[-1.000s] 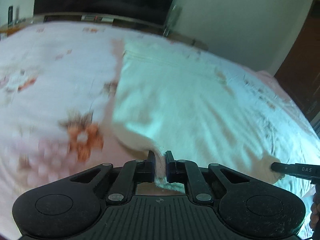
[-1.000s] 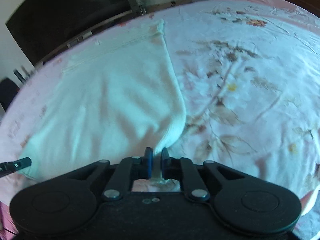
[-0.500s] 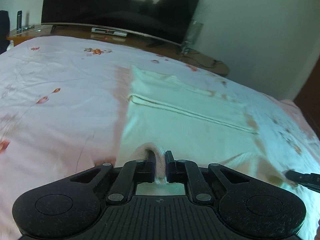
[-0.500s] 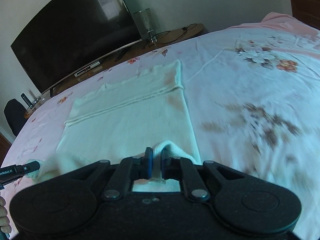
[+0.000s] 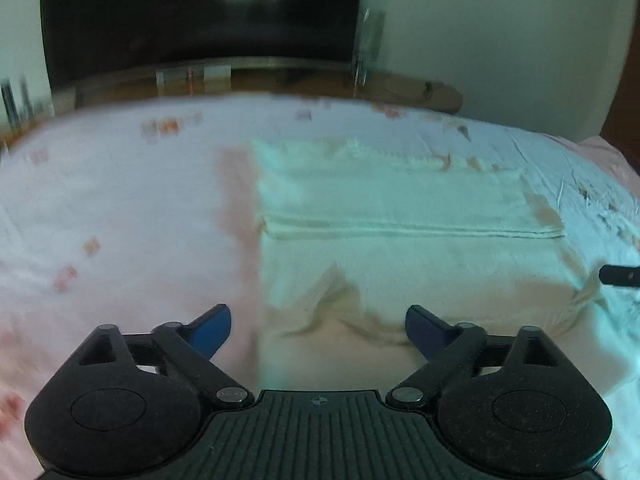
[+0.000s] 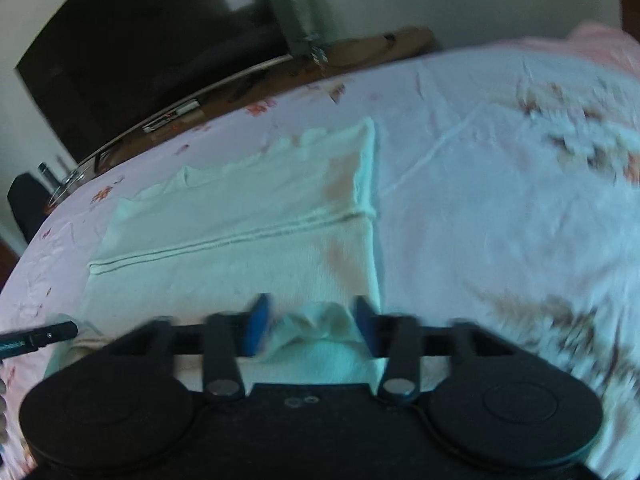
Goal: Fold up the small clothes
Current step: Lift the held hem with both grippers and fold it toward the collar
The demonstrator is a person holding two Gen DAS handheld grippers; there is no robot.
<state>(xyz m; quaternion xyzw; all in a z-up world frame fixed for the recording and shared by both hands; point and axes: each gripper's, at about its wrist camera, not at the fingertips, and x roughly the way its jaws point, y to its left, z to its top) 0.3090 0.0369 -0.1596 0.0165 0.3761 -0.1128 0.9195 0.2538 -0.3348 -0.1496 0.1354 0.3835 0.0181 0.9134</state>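
A pale white-green small garment (image 5: 400,248) lies on the bed, its near part folded over toward the far hem, a seam line running across it. It also shows in the right wrist view (image 6: 248,248). My left gripper (image 5: 318,326) is open, its blue fingers spread over the garment's near left corner, holding nothing. My right gripper (image 6: 310,320) is open, with the garment's rumpled near right corner (image 6: 320,320) lying loose between its fingers. The right gripper's tip shows at the left view's right edge (image 5: 618,274); the left gripper's tip shows at the right view's left edge (image 6: 40,336).
The bed sheet (image 5: 120,220) is pink-white with flower prints and spreads on all sides. Behind the bed stand a large dark TV (image 5: 200,12) on a low wooden unit (image 5: 400,84) and a white wall (image 5: 500,40).
Both grippers were shut on the garment's near corners and carried them forward over the garment. Now both have opened and let the corners go; the folded edge lies on the cloth.
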